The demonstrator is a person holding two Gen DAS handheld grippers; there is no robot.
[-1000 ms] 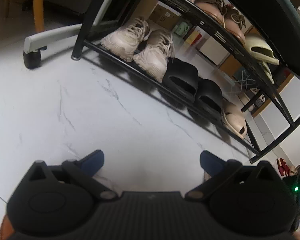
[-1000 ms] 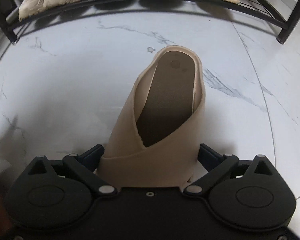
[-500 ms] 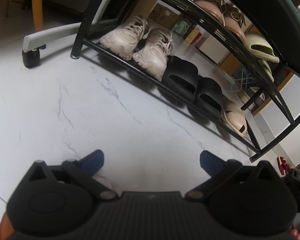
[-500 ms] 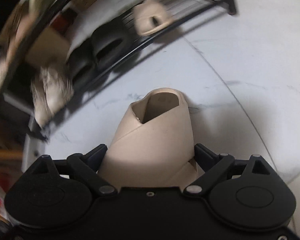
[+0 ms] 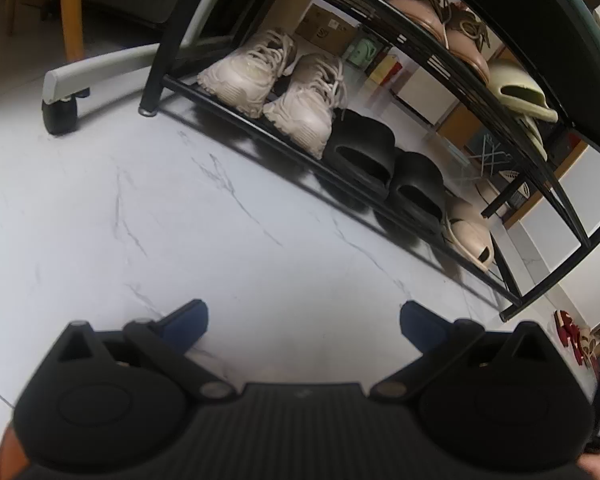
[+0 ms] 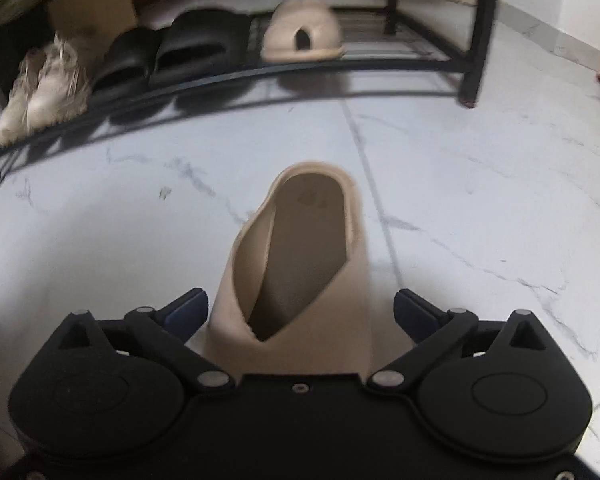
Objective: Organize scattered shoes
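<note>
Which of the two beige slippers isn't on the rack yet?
The beige foam slide between the jaws of the right gripper, out over the white marble floor. Its match already sits on the black rack's bottom shelf.

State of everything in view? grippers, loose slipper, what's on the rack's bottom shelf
left gripper: open, nothing between the fingers
right gripper: open, jaws have just been opening, tan slipper between them, gap at one finger
tan slipper: sole down, heel toward the rack, not yet shelved
matching slipper: on bottom shelf, alone
black slides: paired on bottom shelf
white sneakers: paired on bottom shelf
</note>
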